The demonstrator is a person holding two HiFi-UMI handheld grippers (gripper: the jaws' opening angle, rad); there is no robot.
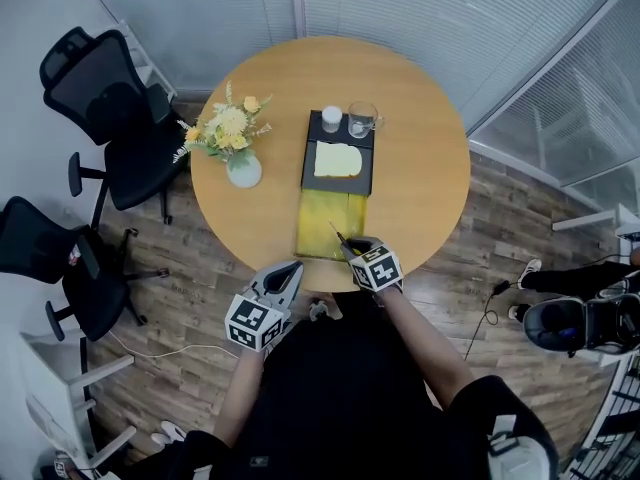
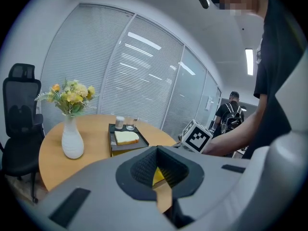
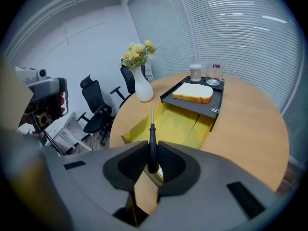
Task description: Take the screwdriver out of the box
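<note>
Right gripper [image 3: 152,163] clamps screwdriver [image 3: 152,139], shaft pointing over box [image 3: 177,124].

A round wooden bench [image 1: 430,168] carries a white vase [image 1: 243,172] of yellow flowers [image 1: 228,126] at its left. Near the middle lies a slice of bread [image 1: 338,159]. Just behind the bread stand a glass mug [image 1: 361,120] and a white cup [image 1: 331,118]. Two black office chairs [image 1: 110,108] stand on the floor, left of the bench.

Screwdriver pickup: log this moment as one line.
right gripper: shut on screwdriver | screwdriver: above yellow box | left gripper: shut, empty
</note>
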